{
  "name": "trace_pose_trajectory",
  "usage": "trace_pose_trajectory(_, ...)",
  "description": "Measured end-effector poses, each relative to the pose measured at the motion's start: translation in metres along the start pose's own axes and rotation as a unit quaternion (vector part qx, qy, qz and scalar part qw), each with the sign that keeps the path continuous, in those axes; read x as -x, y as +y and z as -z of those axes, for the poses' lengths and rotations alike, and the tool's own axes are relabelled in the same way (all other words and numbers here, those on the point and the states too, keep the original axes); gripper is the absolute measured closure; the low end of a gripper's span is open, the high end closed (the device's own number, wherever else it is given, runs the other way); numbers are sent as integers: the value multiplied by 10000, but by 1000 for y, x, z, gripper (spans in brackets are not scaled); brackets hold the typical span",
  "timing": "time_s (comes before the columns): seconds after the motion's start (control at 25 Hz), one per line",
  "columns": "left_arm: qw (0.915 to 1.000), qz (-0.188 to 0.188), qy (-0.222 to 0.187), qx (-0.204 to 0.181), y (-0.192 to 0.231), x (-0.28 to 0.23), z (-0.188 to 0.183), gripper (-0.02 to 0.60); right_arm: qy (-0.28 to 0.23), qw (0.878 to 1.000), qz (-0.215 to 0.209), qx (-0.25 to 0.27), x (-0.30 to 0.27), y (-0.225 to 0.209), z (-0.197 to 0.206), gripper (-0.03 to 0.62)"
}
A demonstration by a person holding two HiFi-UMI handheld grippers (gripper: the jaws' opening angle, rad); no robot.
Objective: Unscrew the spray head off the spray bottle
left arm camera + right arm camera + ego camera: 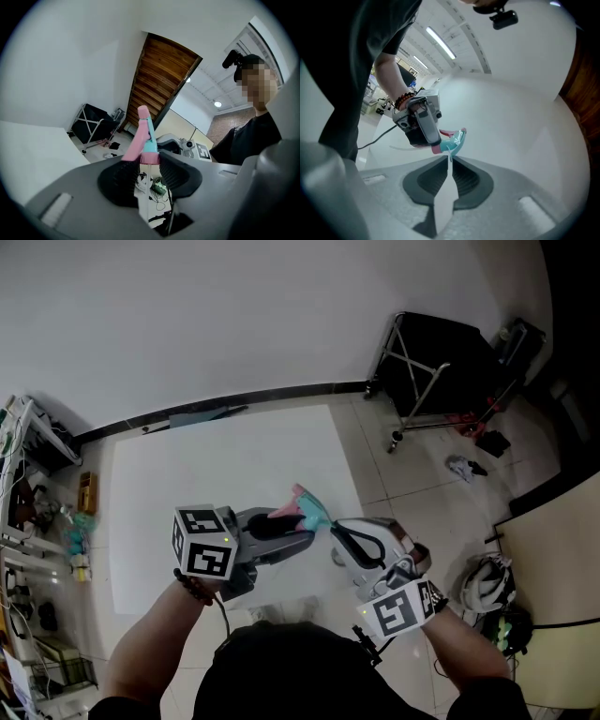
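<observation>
Left claw (pixel 149 165) grips the spray head (pixel 143 136) by its pink collar above the floor sheet (pixel 216 465), right claw (pixel 449 161) all but closed on its teal nozzle; with the dip tube (pixel 401 148) bare and no bottle visible, I judge it unscrewed, so next: set it down.

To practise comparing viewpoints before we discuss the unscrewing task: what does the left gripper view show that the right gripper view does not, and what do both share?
Only the left gripper view: a brown wooden panel, a black folding cart, and the pink collar of the spray head sitting between that gripper's own fingers. Only the right gripper view: the left gripper seen from outside, a beaded bracelet on the wrist behind it, and ceiling strip lights. Both: the pink and teal spray head; no bottle appears in either.
</observation>
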State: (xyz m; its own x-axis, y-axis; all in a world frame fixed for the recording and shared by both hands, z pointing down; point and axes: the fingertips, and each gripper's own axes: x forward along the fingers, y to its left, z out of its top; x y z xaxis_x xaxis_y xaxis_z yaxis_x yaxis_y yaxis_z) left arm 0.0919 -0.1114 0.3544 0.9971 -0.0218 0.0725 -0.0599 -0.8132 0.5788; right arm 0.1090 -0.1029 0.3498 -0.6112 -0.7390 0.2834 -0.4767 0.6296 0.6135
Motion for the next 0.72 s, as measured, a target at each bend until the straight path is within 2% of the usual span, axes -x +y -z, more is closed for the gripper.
trace_pose_trajectory(0.12, 9995, -133, 91, -269, 0, 5, 2, 434, -20, 9974, -444, -559, 2, 4, 1, 494)
trace_pose_trajectory(0.2, 9983, -222, 224, -481, 0, 7, 4, 434, -235, 9911, -703, -1106, 4, 1, -3, 461)
trace_pose_trajectory(0.28, 9963, -298, 383, -703, 1, 6, 7, 434, -512, 9770, -868, -1877, 6, -7, -6, 450)
trace_pose_trajectory(0.36, 9931, -395, 537, -964, 1, 5, 10, 434, -544, 9572, -1072, -2632, 8, -15, 0, 444)
trace_pose_trajectory(0.44, 9878, -527, 686, -1297, 1, 3, 14, 434, -551, 9266, -1311, -3481, 8, -21, 5, 434)
trace_pose_trajectory(0.6, 9703, -822, 953, -2068, -2, -4, 23, 434, -551, 8345, -1904, -5141, 4, -24, 6, 382)
trace_pose_trajectory(0.64, 9647, -898, 997, -2266, -1, -5, 23, 434, -499, 8148, -2055, -5398, 2, -22, 5, 374)
trace_pose_trajectory(0.72, 9533, -1024, 1071, -2633, 0, -6, 24, 434, -334, 7874, -2332, -5697, -3, -15, 3, 369)
